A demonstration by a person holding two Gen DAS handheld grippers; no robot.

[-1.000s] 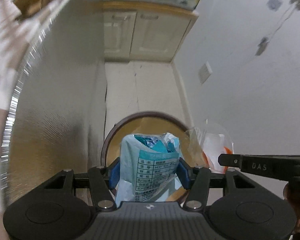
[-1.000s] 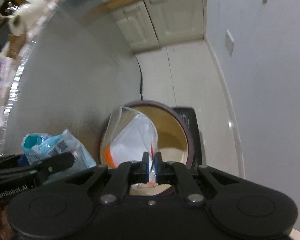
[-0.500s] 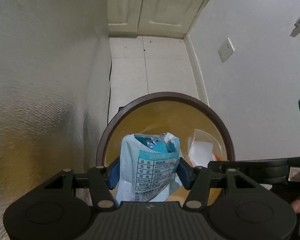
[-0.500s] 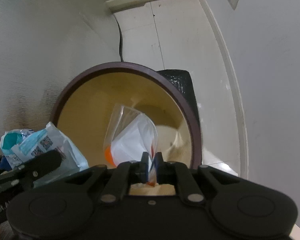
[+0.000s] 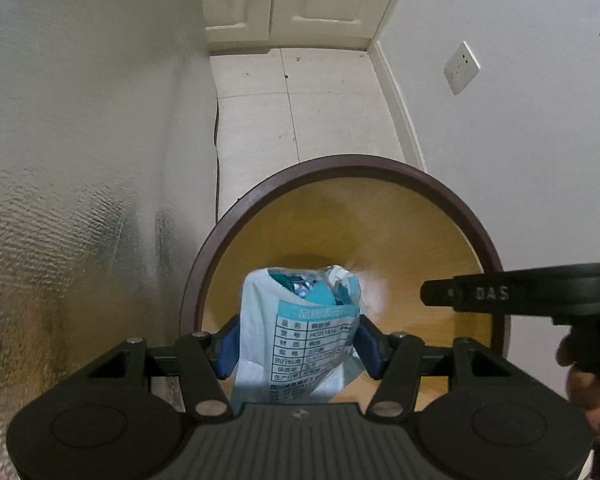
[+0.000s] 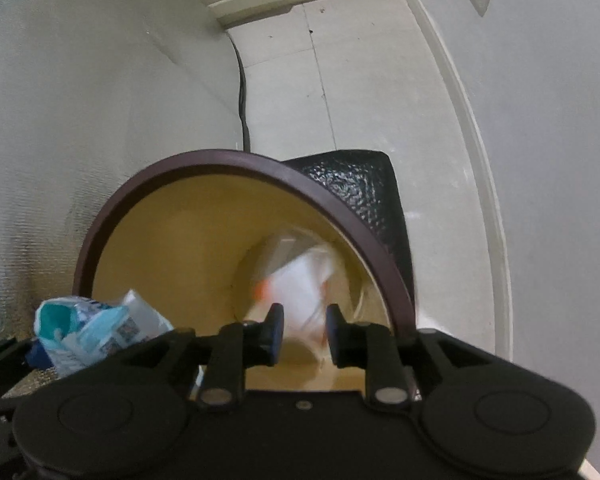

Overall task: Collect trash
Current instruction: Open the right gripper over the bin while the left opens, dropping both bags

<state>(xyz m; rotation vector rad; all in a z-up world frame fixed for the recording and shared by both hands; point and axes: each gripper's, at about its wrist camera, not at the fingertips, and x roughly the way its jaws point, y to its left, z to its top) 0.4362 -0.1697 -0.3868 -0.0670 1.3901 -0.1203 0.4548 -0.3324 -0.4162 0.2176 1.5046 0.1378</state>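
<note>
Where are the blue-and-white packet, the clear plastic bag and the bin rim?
blue-and-white packet [image 5: 316, 344], left wrist view, on its printed label panel.
clear plastic bag [image 6: 300, 280], right wrist view, on its blurred white middle inside the bin.
bin rim [image 6: 204, 162], right wrist view, on the dark far edge.

"DAS" on the right tool [image 5: 516, 294]

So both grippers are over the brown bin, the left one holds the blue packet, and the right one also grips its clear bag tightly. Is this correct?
Not quite. The right gripper no longer grips its clear bag: its jaws have just been opening, and the right wrist view shows the bag blurred, dropping into the brown bin. The left gripper does hold the blue packet over the bin.
</note>
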